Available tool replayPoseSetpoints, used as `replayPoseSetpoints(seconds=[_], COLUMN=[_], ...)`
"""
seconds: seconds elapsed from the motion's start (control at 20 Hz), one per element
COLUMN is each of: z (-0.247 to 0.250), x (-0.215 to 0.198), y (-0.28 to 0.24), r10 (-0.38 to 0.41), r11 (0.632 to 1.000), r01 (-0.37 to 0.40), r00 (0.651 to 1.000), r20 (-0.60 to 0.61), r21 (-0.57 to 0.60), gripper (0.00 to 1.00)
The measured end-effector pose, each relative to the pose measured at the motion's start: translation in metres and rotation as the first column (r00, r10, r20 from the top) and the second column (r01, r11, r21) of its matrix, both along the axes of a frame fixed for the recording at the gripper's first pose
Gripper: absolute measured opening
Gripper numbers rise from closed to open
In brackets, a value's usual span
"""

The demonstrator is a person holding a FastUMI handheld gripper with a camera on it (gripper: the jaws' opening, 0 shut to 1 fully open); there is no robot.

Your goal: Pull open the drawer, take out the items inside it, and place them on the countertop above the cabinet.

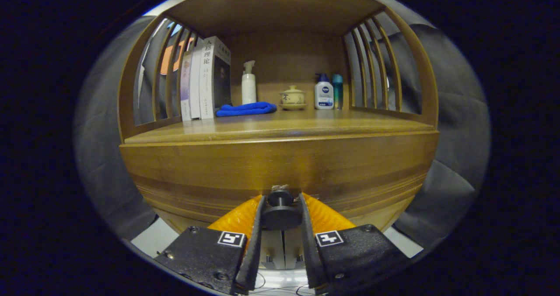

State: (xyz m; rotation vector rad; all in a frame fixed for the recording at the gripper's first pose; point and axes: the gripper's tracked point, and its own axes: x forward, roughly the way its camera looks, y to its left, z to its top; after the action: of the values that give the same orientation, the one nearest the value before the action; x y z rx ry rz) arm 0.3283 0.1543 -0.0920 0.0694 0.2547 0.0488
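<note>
A wooden cabinet stands right in front of me, its drawer front (280,169) closed and flush under the countertop (280,127). A dark round knob (281,208) sticks out of the drawer front at its lower middle. My gripper (281,213) is shut on this knob, one finger pressing on each side of it. The drawer's inside is hidden.
At the back of the countertop stand several books (205,79), a white pump bottle (248,83), a folded blue cloth (246,109), a small lidded cup on a saucer (292,97), a white lotion bottle (323,92) and a teal bottle (337,90). Slatted wooden sides (376,68) and a top board enclose the shelf.
</note>
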Motion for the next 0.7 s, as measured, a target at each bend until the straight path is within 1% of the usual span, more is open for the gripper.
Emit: replayPoseSetpoints(seconds=[0.25,0.4,0.7], z=[0.0,-0.001,-0.005], x=[-0.004,-0.023,-0.07], y=[0.0,-0.004,-0.007], r10=[0.004,0.004,-0.001], r11=[0.999,0.999,0.999], r01=[-0.004,-0.004,0.001], r00=[1.0,1.0,1.0], r20=[-0.004,-0.009,-0.012], r21=[-0.033,-0.051,-0.032], gripper=[0.36,0.35,0.35])
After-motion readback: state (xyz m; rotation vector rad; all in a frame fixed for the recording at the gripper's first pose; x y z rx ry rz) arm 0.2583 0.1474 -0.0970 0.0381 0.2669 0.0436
